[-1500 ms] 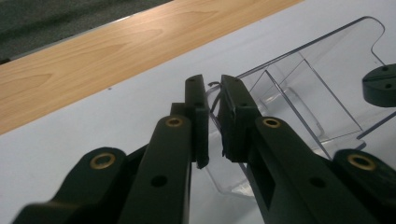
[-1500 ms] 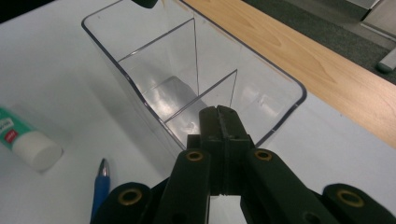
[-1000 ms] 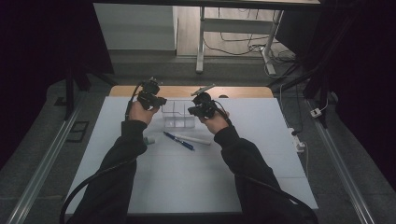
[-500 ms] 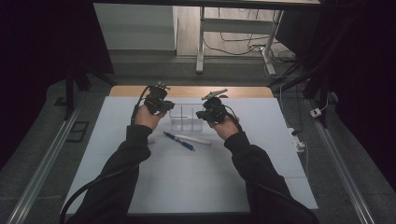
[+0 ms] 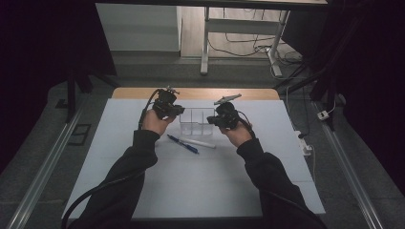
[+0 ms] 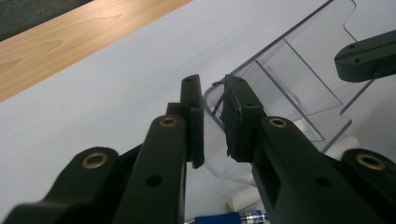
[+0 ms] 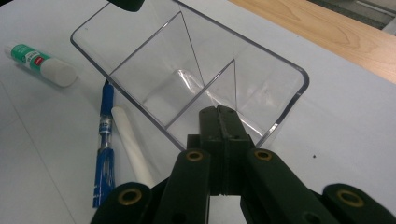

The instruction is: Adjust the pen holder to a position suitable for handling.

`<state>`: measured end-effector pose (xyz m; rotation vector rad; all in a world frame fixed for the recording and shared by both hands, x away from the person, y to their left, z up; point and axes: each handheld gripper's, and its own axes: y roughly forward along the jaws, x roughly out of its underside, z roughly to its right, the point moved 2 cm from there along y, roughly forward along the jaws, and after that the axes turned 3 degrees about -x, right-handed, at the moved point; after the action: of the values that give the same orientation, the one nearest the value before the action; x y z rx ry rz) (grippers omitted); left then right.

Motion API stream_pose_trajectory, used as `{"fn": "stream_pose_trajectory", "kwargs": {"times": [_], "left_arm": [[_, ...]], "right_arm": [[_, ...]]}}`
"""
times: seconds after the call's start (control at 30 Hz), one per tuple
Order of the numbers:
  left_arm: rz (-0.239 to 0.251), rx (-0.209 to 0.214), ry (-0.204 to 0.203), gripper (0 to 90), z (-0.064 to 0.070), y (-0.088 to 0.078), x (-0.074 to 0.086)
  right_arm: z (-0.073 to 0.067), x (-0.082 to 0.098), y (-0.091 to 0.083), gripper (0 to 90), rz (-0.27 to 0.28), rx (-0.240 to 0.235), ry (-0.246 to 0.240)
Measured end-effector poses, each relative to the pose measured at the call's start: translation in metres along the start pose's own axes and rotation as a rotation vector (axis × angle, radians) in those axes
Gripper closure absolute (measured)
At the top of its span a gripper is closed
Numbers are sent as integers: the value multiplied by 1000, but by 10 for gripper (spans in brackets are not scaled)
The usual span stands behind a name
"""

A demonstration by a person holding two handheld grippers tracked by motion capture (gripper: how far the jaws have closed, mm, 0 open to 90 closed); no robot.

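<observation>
I hold the clear organizer [image 5: 197, 121] mid-tabletop [image 5: 143, 191]: right gripper [image 7: 219, 122] clamped on its wall, left gripper [image 6: 212, 116] loosely straddling the opposite rim. I should tighten left, moving both evenly.

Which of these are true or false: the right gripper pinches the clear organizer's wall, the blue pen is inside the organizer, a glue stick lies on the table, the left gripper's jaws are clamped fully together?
1. The right gripper pinches a wall of the clear organizer. True.
2. The blue pen is inside the organizer. False: it lies on the table beside it, next to a white stick.
3. A glue stick lies on the table. True.
4. The left gripper has its jaws clamped fully together. False: a gap shows, with the organizer's corner between them.
</observation>
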<state>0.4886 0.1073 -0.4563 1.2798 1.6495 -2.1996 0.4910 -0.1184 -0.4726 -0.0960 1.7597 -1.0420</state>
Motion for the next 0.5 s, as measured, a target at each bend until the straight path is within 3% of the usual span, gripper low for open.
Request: {"fn": "stream_pose_trajectory", "kwargs": {"times": [0.13, 0.33, 0.5], "left_arm": [[1, 1, 13, 777, 3, 1, -1], [5, 9, -12, 779, -1, 5, -3], [4, 9, -4, 783, -4, 9, -5]], "right_arm": [[0, 3, -6, 897, 2, 4, 13], [3, 2, -9, 897, 21, 16, 34], [4, 2, -9, 897, 29, 18, 56]]}}
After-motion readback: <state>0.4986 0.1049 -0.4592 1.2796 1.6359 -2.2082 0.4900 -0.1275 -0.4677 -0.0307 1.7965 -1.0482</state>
